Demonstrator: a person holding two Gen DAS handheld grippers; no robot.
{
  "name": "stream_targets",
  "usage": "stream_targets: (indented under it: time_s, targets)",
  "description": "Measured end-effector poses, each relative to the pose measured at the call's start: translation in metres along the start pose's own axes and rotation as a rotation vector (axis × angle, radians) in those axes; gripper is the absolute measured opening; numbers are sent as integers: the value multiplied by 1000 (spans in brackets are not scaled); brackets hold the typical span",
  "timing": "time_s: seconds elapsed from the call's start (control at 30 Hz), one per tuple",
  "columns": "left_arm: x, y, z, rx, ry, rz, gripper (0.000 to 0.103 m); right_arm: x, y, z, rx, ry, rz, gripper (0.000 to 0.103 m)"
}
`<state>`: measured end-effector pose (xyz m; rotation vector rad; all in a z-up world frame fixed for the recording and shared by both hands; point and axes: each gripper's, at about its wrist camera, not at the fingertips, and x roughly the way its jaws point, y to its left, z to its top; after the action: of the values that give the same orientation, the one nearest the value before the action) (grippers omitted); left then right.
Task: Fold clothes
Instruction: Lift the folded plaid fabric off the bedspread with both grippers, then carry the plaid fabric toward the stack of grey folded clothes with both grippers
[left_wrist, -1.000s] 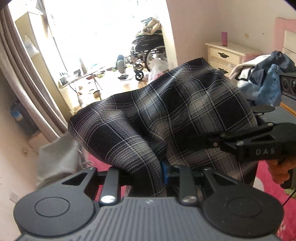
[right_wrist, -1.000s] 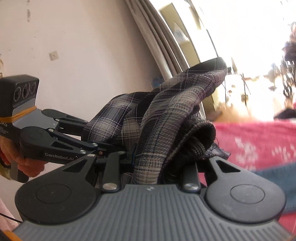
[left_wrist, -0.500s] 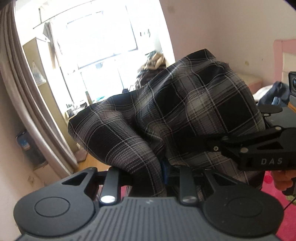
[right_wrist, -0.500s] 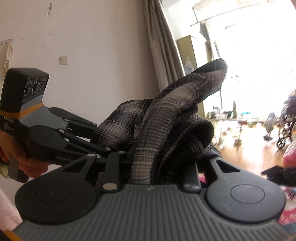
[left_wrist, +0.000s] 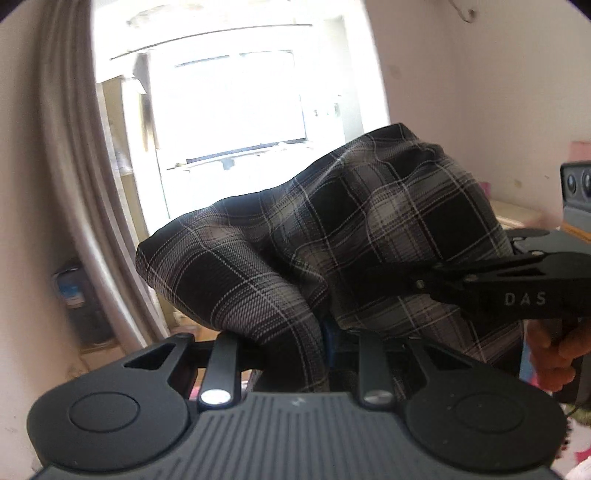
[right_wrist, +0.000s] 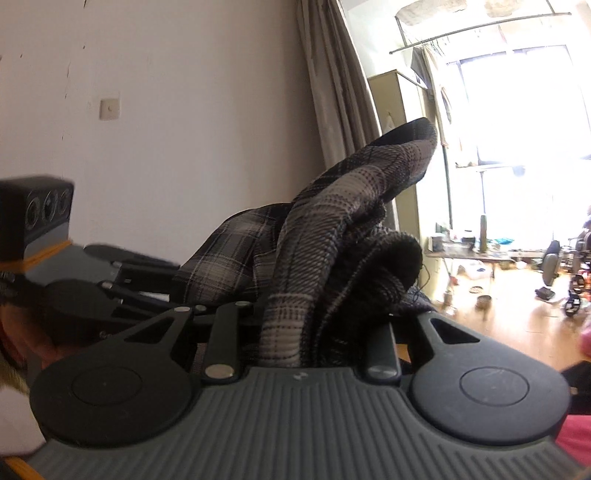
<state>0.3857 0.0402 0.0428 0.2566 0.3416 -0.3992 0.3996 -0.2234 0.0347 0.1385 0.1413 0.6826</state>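
A black-and-grey plaid garment (left_wrist: 369, 236) is held up in the air between both grippers. My left gripper (left_wrist: 295, 339) is shut on a bunched fold of it, the cloth bulging over the fingers. My right gripper (right_wrist: 306, 332) is shut on another thick bunch of the plaid garment (right_wrist: 332, 236), which rises in a peak above it. In the left wrist view the right gripper (left_wrist: 376, 273) reaches in from the right, held by a hand (left_wrist: 554, 350). In the right wrist view the left gripper (right_wrist: 173, 280) comes in from the left. Both pairs of fingertips are hidden by fabric.
A beige curtain (right_wrist: 332, 81) hangs beside a bright window (right_wrist: 517, 110). A plain wall (right_wrist: 166, 110) with a switch plate is at the left. Wooden floor (right_wrist: 517, 314), a cluttered low table (right_wrist: 472, 251) and a wheelchair (right_wrist: 576, 273) lie at the right. A pink cover (right_wrist: 576, 435) shows at lower right.
Both grippers have risen together with the plaid garment and tilted upward; the bed and dresser dropped out of the left view, and window and walls now fill the background.
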Motion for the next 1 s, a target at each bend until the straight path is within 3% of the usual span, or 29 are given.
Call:
stream_targets:
  time_s: [0.17,0.37,0.63,0.73,1.0]
  targets:
    - [21,62,-26,-53,31,56,26,87,4,-9,95,31,64,26]
    - [64,102,-62,-159,113,43,26,146,19,-37,203,119,86,26]
    - [105,113,-90,-192,227,0,26,185,8,-71,360,240,81,26]
    - [92,136,-110,-210,250,-17,26,193,10,-79,387,266,74,26]
    - [137,158,-128,-253,315,-57,26,220,-11,-109,456,319,36,26]
